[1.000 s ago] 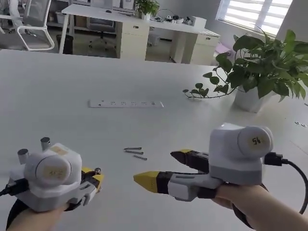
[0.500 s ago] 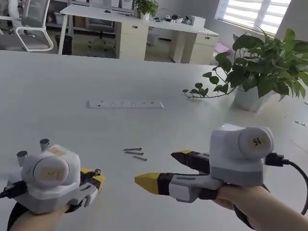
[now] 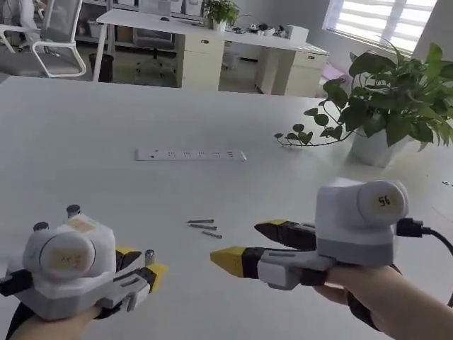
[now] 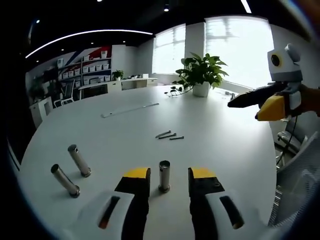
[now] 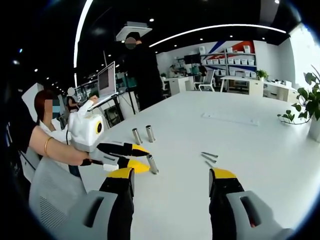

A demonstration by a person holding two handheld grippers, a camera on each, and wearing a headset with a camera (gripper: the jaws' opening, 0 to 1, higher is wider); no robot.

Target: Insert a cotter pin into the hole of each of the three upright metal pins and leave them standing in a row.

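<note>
As the short silver cylindrical metal pin [image 4: 164, 175] stands on the white table [image 4: 225, 150] between the parted jaws of the left gripper [image 4: 170, 173], the right gripper [image 5: 172, 173] is held open. The pin, judged stiff and slippery, is best clamped mid-shaft.

Here we are in an open-plan office: a big white surface [image 3: 85, 134] up front, a row of desks [image 3: 212, 28] with drawer cabinets [image 3: 198, 60] behind, a swivel chair [image 3: 56, 35] (top corner of the head view), a potted plant [image 3: 396, 106], slatted window blinds [image 3: 382, 21], and stocked shelves [image 4: 97, 65] along the far wall.
</note>
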